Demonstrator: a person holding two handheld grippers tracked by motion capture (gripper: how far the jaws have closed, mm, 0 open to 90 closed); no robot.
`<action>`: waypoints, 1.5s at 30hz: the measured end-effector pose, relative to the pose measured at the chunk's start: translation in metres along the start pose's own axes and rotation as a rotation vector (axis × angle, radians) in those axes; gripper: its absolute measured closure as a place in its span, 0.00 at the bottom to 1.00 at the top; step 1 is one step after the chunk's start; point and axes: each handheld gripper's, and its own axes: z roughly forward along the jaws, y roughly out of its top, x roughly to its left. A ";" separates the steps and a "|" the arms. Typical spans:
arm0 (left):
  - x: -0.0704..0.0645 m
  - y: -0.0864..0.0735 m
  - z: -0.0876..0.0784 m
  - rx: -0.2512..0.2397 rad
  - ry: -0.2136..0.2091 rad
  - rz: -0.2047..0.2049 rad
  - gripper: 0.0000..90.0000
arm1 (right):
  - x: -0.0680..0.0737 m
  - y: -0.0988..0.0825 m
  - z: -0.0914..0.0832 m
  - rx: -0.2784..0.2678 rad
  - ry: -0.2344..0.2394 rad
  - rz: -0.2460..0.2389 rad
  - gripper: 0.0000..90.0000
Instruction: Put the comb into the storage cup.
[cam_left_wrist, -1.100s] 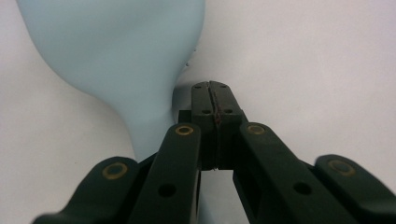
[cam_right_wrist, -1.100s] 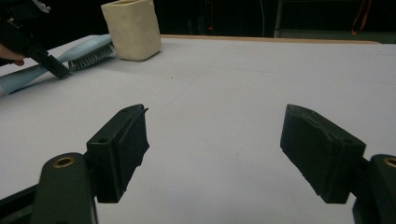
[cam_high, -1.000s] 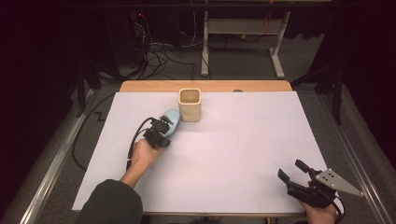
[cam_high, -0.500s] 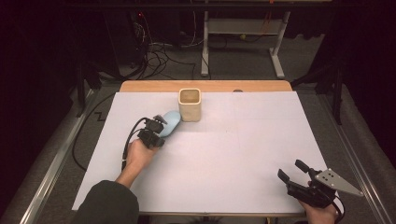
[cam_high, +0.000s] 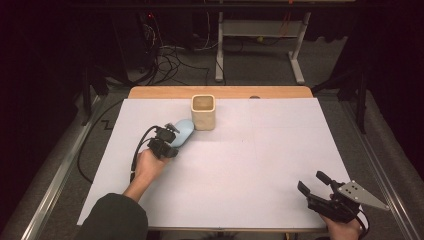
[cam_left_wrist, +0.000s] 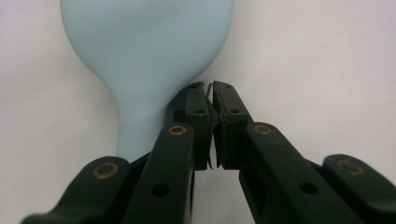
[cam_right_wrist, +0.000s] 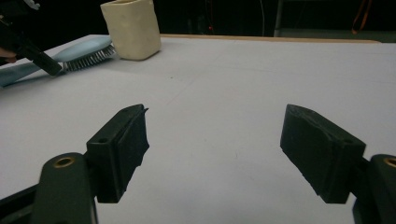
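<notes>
Little differs from the earlier frames: both hands sit where they were a second ago, and the pale blue brush (cam_high: 183, 131) lies in the same spot on the white table cover (cam_high: 260, 165), bristles down, just beside the cream cup (cam_high: 203, 112) at about its eight o'clock. The one change is small: the left gripper (cam_left_wrist: 209, 88) has just been easing its jaws apart, so only a thin slit shows between the pads. In the left gripper view nothing is pinched there, and the brush's narrow neck passes beside the left jaw, at its ten o'clock. The cup stands upright near the twelve o'clock edge of the table; its inside looks bare. The right gripper (cam_high: 313, 182) rests at five o'clock, jaws spread wide over bare cover.
</notes>
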 end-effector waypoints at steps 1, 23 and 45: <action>-0.001 0.000 -0.001 -0.007 -0.003 0.004 0.93 | 0.000 0.000 0.000 0.001 0.000 0.001 0.26; 0.007 0.002 -0.035 -0.089 0.057 0.015 0.58 | 0.000 0.000 0.000 0.005 -0.001 0.000 0.26; 0.024 0.001 -0.013 -0.006 0.067 -0.042 0.50 | 0.000 0.000 0.000 0.006 -0.003 0.000 0.26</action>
